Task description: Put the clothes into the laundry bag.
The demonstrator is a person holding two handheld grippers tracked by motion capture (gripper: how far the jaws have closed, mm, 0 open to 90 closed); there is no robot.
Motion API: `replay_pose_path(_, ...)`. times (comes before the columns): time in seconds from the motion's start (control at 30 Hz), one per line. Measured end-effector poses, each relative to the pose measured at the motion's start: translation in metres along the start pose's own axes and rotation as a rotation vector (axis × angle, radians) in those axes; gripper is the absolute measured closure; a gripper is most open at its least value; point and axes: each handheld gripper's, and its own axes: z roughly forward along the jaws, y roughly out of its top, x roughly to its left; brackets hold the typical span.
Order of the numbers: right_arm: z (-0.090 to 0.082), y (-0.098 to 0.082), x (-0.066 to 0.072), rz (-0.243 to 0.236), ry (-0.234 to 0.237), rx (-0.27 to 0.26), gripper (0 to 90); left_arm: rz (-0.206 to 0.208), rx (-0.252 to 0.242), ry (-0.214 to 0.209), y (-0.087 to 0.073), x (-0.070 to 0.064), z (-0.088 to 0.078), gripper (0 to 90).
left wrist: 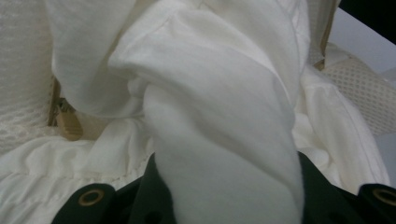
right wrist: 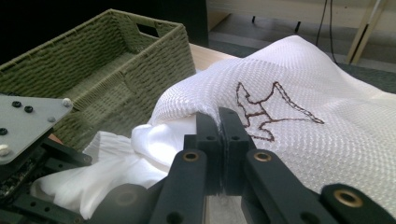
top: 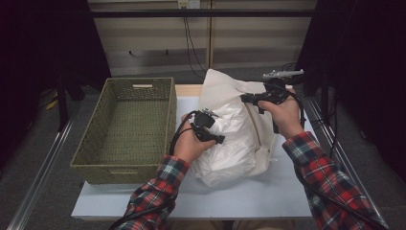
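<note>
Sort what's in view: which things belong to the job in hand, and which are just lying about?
In the job: mesh laundry bag; white garment; left gripper; right gripper; green woven basket, probably.

Lying about: hanging cables; metal rail.

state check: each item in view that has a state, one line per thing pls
mesh laundry bag: open, rim held up, resting on the table
white garment: bunched, partly inside the bag
left gripper: shut on a fold of the white garment
right gripper: shut on the bag's rim
woven basket: upright, nothing in it
</note>
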Motion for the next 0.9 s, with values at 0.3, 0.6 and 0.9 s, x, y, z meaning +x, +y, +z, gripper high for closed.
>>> replay_pose_path(0.3,0.006,0.002,0.007,-0.003,0.034,0.002,89.2,0.011,-0.012,-0.002,0.008,-0.001,0.003,74.5)
replay_pose_path(0.6,0.003,0.003,0.008,-0.008,0.047,-0.005,89.2,-0.055,-0.088,0.033,0.013,0.001,0.001,75.7)
replay_pose_path(0.9,0.003,0.004,0.008,0.002,0.051,-0.012,89.2,0.001,-0.068,-0.054,0.021,-0.014,0.008,75.9)
